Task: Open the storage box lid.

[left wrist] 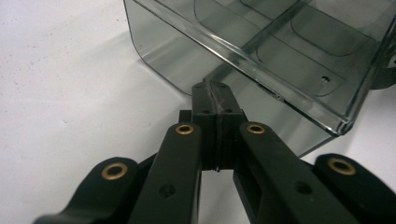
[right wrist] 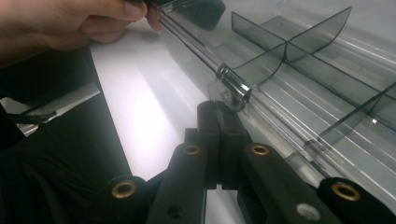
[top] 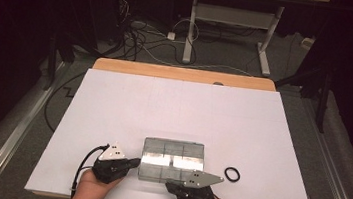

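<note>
Two hand-held grippers bracketed a clear smoky-grey plastic compartment box (top: 172, 160) near the front edge of the white-covered counter (top: 179, 105), each with its black jaws pressed together and nothing between them. The left hand-held gripper (top: 134, 162) stood with its closed tip against the box's left wall, low down near the rounded corner, as the left gripper view showed (left wrist: 211, 91); the placing looked meant to brace the box so it could not slide sideways. The right hand-held gripper (top: 171, 183) came in from the front, its closed tip (right wrist: 215, 112) just below a small clear plastic latch (right wrist: 231, 86) on the box's front rim, perhaps touching it, though the glare there left that uncertain. That position suggested the latch was the next thing to be worked, with the lid still to be dealt with. Inside the box, thin clear dividers (right wrist: 285, 44) split the tray into compartments that appeared bare. A small black rubber ring (top: 232, 174) lay flat on the counter just right of the box, apart from it and from both grippers. Room was tight at the front, where the person's hands (top: 96, 191) sat nearly at the counter's edge; behind and to either side of the box the white surface ran open, giving space to push or tip it away.
</note>
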`<state>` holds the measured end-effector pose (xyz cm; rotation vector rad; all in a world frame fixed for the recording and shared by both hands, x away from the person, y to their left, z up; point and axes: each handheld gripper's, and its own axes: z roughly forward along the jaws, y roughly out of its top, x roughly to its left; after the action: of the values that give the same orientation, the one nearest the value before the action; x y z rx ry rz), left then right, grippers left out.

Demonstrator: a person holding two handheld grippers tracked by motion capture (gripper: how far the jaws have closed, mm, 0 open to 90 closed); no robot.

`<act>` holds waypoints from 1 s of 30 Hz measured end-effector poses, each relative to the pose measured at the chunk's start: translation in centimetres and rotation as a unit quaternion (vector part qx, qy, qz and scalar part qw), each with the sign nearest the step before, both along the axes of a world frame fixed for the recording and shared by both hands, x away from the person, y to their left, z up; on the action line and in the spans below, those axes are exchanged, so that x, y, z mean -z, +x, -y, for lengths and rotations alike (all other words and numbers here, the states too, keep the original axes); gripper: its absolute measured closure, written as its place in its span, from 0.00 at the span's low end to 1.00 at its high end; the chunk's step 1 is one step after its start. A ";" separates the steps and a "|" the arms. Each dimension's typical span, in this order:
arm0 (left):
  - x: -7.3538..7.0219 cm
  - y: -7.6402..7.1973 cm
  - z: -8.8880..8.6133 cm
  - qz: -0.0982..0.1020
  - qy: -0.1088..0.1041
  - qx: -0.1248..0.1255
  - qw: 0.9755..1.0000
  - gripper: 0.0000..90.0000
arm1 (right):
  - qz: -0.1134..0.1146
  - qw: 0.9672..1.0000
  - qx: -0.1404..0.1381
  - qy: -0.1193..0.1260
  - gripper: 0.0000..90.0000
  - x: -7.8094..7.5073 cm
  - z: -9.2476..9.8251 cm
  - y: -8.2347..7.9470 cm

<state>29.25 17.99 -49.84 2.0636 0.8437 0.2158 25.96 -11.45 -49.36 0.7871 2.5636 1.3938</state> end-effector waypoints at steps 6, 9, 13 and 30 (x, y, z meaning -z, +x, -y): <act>0.0 0.0 0.0 0.000 -0.001 0.000 1.000 0.97 | 0.004 1.000 -0.002 0.005 1.00 0.0 0.1 0.0; 0.0 0.0 0.0 0.000 -0.002 0.001 1.000 0.97 | 0.004 1.000 -0.003 0.009 1.00 -0.1 0.2 0.0; 0.0 0.0 -0.1 -0.002 -0.006 0.000 1.000 0.97 | 0.006 1.000 -0.005 0.013 1.00 -0.1 0.2 -0.1; 0.0 0.0 -0.4 -0.003 -0.020 0.000 1.000 0.97 | 0.013 1.000 -0.005 0.022 1.00 -0.5 0.3 0.0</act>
<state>29.30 18.39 -49.82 2.0278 0.8445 0.1916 25.94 -11.78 -48.86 0.7580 2.5284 1.4594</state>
